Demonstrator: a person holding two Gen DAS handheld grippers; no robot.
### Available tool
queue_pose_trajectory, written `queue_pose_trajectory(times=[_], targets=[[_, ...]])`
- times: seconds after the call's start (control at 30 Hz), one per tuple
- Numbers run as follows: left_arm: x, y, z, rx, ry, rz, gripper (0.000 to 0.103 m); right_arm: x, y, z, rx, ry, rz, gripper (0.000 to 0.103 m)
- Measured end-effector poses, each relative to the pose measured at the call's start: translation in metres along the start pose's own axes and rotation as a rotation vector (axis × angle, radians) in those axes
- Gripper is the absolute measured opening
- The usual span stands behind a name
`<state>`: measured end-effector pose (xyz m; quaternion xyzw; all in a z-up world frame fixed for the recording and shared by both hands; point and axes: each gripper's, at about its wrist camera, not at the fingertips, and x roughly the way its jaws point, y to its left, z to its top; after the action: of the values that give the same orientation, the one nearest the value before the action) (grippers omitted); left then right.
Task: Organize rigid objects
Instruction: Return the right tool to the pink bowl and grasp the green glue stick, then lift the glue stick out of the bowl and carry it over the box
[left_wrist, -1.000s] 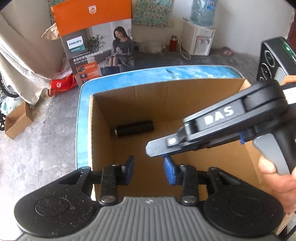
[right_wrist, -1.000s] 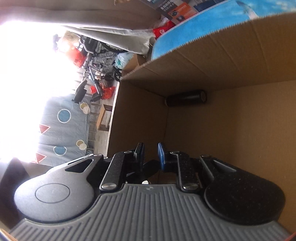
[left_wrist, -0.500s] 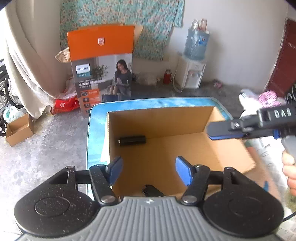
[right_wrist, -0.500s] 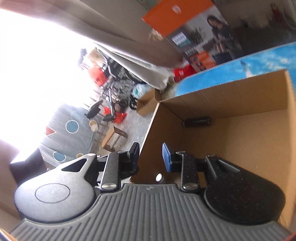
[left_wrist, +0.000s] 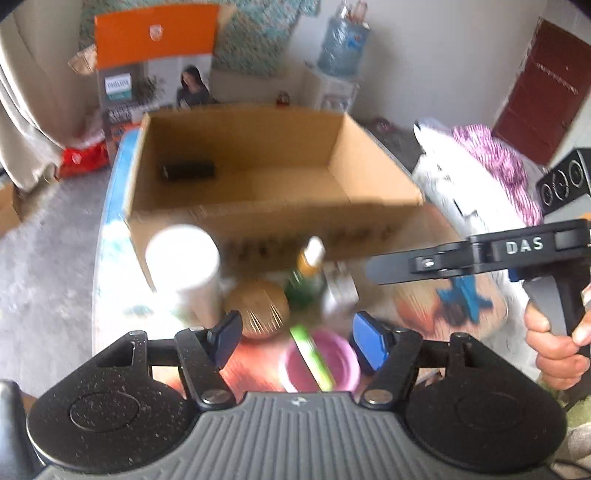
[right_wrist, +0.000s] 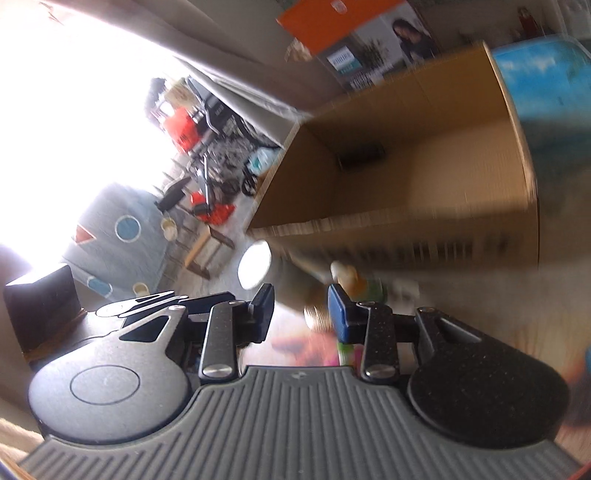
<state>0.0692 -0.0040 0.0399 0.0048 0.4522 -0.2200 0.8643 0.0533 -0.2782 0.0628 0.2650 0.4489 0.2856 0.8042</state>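
Observation:
An open cardboard box stands on the blue-rimmed table with a black cylinder lying at its far left. My left gripper is open and holds nothing; it hovers over a pink bowl with a green stick across it. Ahead of it stand a white bottle, a tan round object and a green bottle. To the right, a hand carries my right gripper, whose jaws are opening with nothing between them. It faces the box and cylinder. The picture is blurred.
A blue clip-like object lies on the table at right, beside white and purple fabric. An orange printed carton and a water dispenser stand behind the table. The floor drops away left of the table.
Both grippers have drawn back out of the box, which now sits farther off, with the bottles and bowl in view. The left jaws widened. The right jaws parted from shut.

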Motion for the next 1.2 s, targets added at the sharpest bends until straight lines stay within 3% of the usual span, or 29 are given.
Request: queue_pose_trajectory(times=[0.17,0.37,0.63,1.07,1.2], targets=[[0.026,-0.014,-0.019,0.023,0.06,-0.017,0.063,0.019,-0.015,-0.031,0.042,0.052,-0.036,0.032],[0.037,-0.028,-0.033,0.082,0.072,-0.004,0.058,0.04,-0.021,-0.051,0.054,0.097,-0.055,0.032],[0.052,-0.029,-0.035,0.083,0.108,0.001,0.041,0.062,-0.018,-0.05,0.045,0.118,-0.071,0.032],[0.077,-0.028,-0.038,0.1,0.153,0.028,0.033,0.097,-0.022,-0.036,0.037,0.156,-0.092,0.028],[0.081,-0.028,-0.04,0.105,0.155,0.034,0.03,0.101,-0.022,-0.037,0.045,0.15,-0.084,0.019]])
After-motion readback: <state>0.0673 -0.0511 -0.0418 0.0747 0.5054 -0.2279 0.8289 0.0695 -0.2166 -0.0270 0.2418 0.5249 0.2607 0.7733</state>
